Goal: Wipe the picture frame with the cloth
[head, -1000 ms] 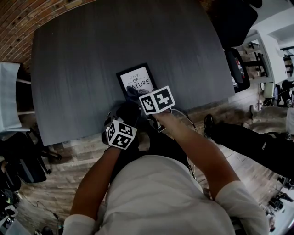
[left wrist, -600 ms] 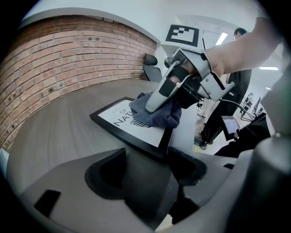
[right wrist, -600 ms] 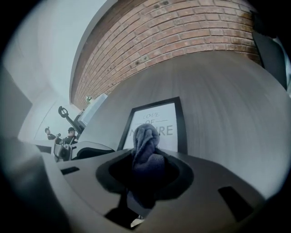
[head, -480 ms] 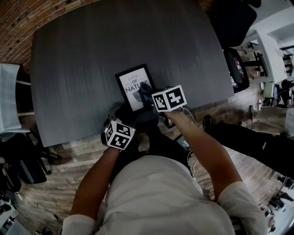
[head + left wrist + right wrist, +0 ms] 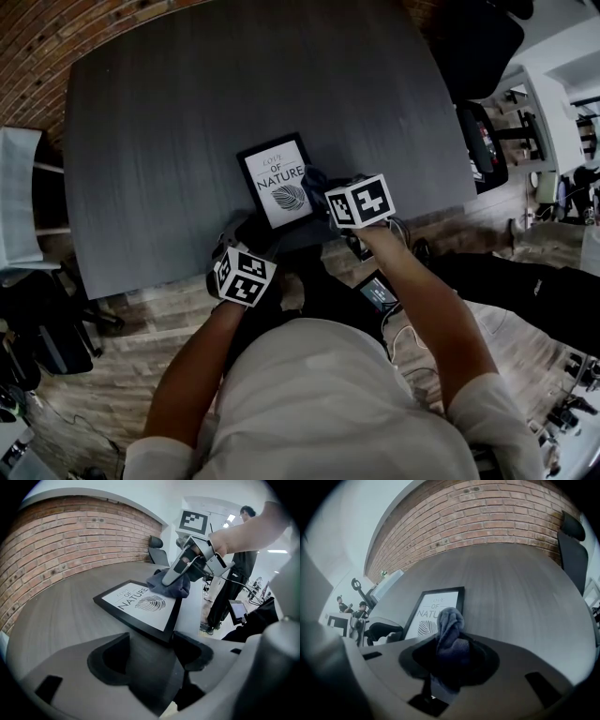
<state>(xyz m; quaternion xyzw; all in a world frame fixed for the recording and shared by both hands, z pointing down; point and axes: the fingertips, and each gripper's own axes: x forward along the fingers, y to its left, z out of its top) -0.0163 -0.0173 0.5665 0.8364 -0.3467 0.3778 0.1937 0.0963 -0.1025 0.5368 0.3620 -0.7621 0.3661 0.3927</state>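
Note:
A black picture frame with a white print lies flat near the front edge of the dark table. My right gripper is shut on a bunched dark blue cloth, which rests on the frame's right edge. From the left gripper view the cloth sits on the frame's far right corner under the right gripper. My left gripper stands open low over the table, with the frame's near corner just ahead of its jaws. The right gripper view has the cloth filling the jaws.
The table's front edge runs just behind both grippers. A white chair stands at the left, a black office chair at the far right. A person in dark trousers stands to the right. A small lit screen hangs near my lap.
My right gripper has dragged the cloth rightward across the frame, from the lower part of the print to its right edge, so the print now shows fully. The left gripper barely moved.

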